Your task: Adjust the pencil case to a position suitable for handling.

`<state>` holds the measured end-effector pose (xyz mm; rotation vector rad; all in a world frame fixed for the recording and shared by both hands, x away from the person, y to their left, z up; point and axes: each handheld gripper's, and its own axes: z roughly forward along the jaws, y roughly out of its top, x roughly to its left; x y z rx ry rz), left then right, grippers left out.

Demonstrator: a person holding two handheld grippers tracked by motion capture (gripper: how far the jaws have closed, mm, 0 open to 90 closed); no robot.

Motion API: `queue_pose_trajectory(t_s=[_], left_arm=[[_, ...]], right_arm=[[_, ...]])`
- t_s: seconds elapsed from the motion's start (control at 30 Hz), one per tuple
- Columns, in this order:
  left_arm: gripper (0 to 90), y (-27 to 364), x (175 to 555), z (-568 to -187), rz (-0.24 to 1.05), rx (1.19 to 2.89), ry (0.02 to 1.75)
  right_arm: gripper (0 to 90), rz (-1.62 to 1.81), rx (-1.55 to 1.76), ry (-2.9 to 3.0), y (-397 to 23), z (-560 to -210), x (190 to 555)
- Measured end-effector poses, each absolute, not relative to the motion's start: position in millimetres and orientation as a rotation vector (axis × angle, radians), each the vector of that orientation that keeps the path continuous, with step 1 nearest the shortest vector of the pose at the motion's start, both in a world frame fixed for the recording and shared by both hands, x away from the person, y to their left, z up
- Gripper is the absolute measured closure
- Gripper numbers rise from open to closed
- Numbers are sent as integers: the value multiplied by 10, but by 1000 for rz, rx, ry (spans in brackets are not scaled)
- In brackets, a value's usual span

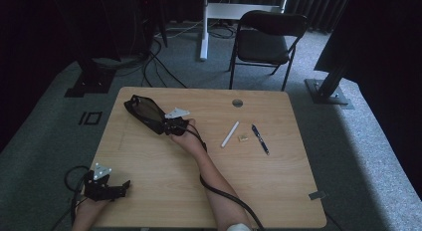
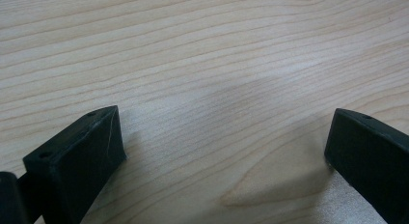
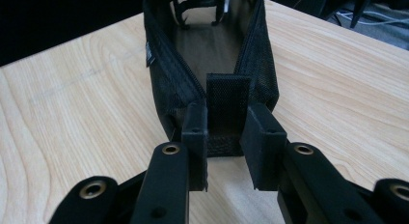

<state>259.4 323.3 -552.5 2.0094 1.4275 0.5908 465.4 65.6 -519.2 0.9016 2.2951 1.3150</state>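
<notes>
The right gripper (image 3: pixel 225 151) is clasping the end tab of the black mesh pouch (image 3: pixel 212 55), which is lying unzipped toward the far left of the table (image 1: pixel 164 191). The pouch's far end is running out of frame in the right gripper view, and its inside is too dark to read. The left gripper (image 2: pixel 224 151) is resting at the near left table edge, jaws spread wide over bare wood. A white stick (image 1: pixel 230 134), a small block (image 1: pixel 243 138) and a pen (image 1: pixel 260 139) are lying well apart to the right.

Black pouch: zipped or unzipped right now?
Unzipped. In the right gripper view the black pouch gapes, its zipper edges spread apart with the inside showing; the right tongs clamp its end tab.
</notes>
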Motion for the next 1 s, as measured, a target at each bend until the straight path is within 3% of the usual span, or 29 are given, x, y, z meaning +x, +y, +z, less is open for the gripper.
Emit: queue_pose_trajectory(t_s=[1.0], left_arm=[[3,3231,2594,-5526,590,2005,1430]], right_arm=[[729,1325,898,2300,396,-5188,4361]])
